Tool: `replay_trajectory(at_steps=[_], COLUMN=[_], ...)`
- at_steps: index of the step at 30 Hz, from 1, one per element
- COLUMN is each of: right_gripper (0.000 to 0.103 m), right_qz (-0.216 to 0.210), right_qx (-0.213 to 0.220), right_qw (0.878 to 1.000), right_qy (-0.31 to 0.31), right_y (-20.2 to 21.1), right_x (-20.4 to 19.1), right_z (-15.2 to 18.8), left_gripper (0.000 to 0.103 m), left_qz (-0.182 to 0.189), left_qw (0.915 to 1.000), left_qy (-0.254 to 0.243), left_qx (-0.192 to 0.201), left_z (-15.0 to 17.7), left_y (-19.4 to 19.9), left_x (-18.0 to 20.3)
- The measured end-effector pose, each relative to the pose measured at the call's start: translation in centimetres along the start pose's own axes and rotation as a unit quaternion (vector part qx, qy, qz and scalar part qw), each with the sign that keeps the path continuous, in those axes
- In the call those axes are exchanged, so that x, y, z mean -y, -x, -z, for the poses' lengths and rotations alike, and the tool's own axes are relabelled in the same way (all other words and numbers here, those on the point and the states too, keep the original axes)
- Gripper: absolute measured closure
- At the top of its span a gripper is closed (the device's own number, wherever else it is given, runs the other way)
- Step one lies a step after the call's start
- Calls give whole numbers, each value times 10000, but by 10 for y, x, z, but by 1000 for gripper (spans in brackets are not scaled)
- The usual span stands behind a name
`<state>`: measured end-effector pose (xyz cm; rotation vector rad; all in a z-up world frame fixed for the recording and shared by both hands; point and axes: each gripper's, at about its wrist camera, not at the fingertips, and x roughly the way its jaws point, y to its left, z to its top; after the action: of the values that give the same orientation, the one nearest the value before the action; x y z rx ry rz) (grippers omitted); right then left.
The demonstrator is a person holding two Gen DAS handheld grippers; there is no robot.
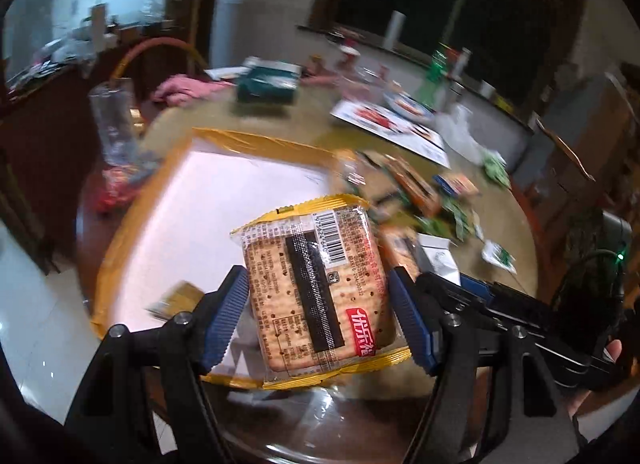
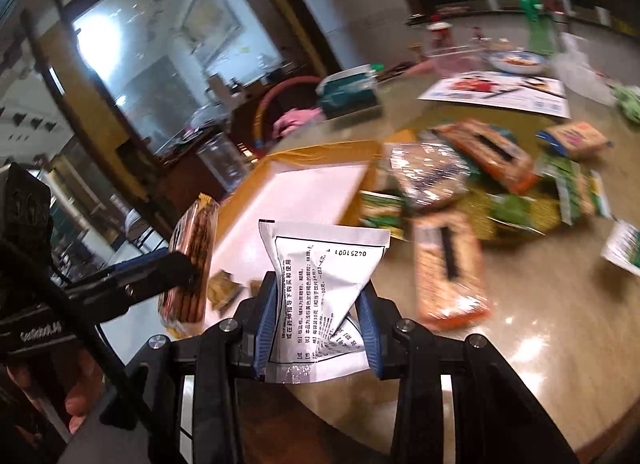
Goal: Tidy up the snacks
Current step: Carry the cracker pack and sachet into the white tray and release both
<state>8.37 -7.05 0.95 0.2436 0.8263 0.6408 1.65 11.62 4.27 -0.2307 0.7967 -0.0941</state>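
My left gripper is shut on a yellow-edged cracker pack, held above the near edge of a shallow box with a white floor and yellow taped walls. The same pack shows edge-on in the right wrist view, held by the left gripper's finger. My right gripper is shut on a white printed sachet, held just right of the box. A few small brown snacks lie in the box.
Several loose snack packs lie on the round table right of the box, including an orange cracker pack. Farther back are a printed sheet, a bowl, a teal box, bottles and a clear cup.
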Motion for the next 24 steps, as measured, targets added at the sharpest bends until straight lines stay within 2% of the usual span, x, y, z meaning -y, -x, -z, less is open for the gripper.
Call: replay_trajectory(at_steps=[5,12,17,24], right_gripper=[66,66,66,64], right_qz=[-223,-140,-6,234], right_qx=[-128,-431,-741,-1010], right_qw=[9995,9988,9970,9944], right_qy=[160,182,232,219], right_y=[-35,-86,-118,-135], right_x=[-27,-42,-43,-40], right_z=[-19,-31,-31,-24], left_gripper=[31,30,30,30], left_qz=[-277,-436,-511,-668], left_qw=[9993,9986,9972,9939], left_qy=[218,204,58,-84], left_qx=[105,-216,-534,-869], left_z=[-13,-28,-25,-22], left_y=[-7,-52,-82,-109], left_x=[-42,-84,-95,-99])
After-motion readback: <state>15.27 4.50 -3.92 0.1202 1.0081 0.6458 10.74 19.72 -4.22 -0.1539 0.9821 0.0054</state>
